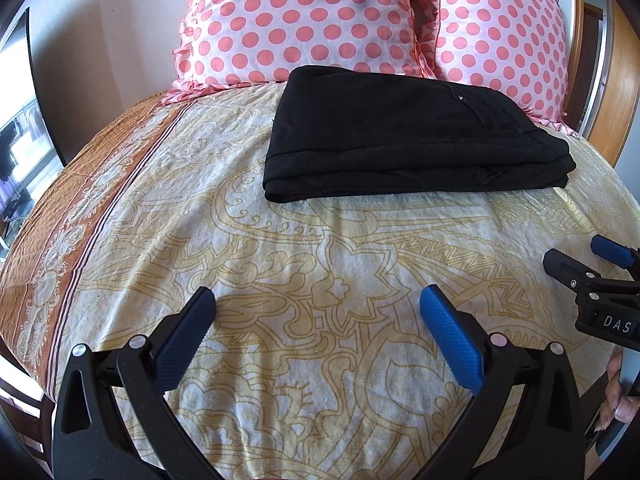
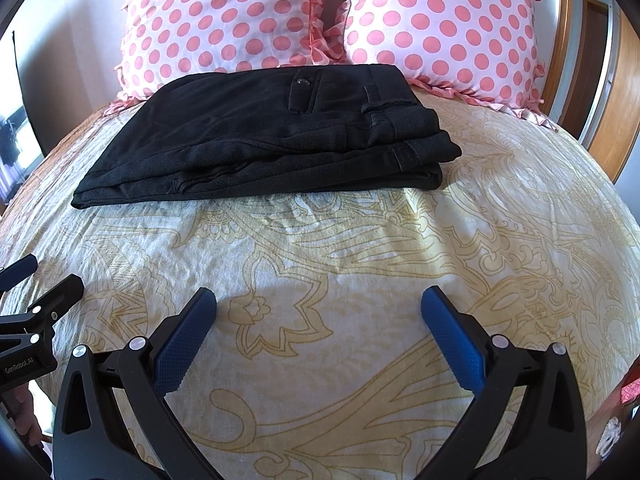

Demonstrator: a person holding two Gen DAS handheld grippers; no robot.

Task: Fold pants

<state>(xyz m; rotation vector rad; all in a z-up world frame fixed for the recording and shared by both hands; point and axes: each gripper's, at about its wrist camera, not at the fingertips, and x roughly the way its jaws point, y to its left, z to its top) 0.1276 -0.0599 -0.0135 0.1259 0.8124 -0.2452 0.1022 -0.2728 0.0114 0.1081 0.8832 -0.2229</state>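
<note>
Black pants lie folded in a flat stack on the bed, just in front of the pillows; in the right wrist view the pants show a back pocket and waistband on top. My left gripper is open, well short of the pants, with nothing between its blue pads. My right gripper is open too, hovering over bare bedsheet near the front. Each gripper shows at the edge of the other's view: the right gripper and the left gripper.
A cream and gold patterned bedsheet covers the bed, with an orange border at the left. Two pink polka-dot pillows stand against the wooden headboard. A hand shows at the right edge.
</note>
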